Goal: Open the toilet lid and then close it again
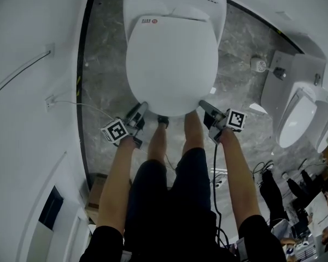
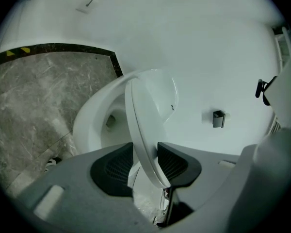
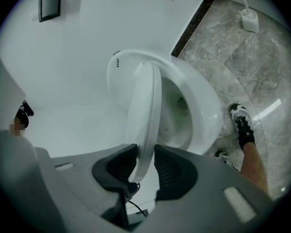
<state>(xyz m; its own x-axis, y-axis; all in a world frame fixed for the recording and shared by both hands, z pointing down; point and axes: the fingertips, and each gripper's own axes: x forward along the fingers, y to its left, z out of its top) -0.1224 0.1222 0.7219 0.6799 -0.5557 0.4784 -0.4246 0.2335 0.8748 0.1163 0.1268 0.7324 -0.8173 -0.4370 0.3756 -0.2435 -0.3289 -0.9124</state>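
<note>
Toilet lid (image 1: 171,59) sits centre-top of the head view, a white oval over the bowl, with its front edge at the frame's middle and caught at both corners. Left hand-held gripper (image 1: 141,109) is on the lower-left corner of that edge, right hand-held gripper (image 1: 205,106) on the lower-right, marker cubes (image 1: 116,131) (image 1: 236,119) just below them. In the left gripper view the lid rim (image 2: 145,125) runs up from between the two dark pads (image 2: 117,166); jaws are clenched on it, grasping the lid edge. The lid is tilted up off the bowl (image 2: 94,125), whose opening shows to the lid's left. Right gripper view is the same mirrored: lid (image 3: 143,115) stands edge-on between the pads (image 3: 170,168), jaws closed on the rim, bowl (image 3: 199,106) open to the lid's right. Grey marble floor (image 1: 98,64) surrounds the toilet, and a shoe (image 3: 242,123) stands beside the bowl at the right. A second toilet (image 1: 298,116) is at the far right of the head view.
</note>
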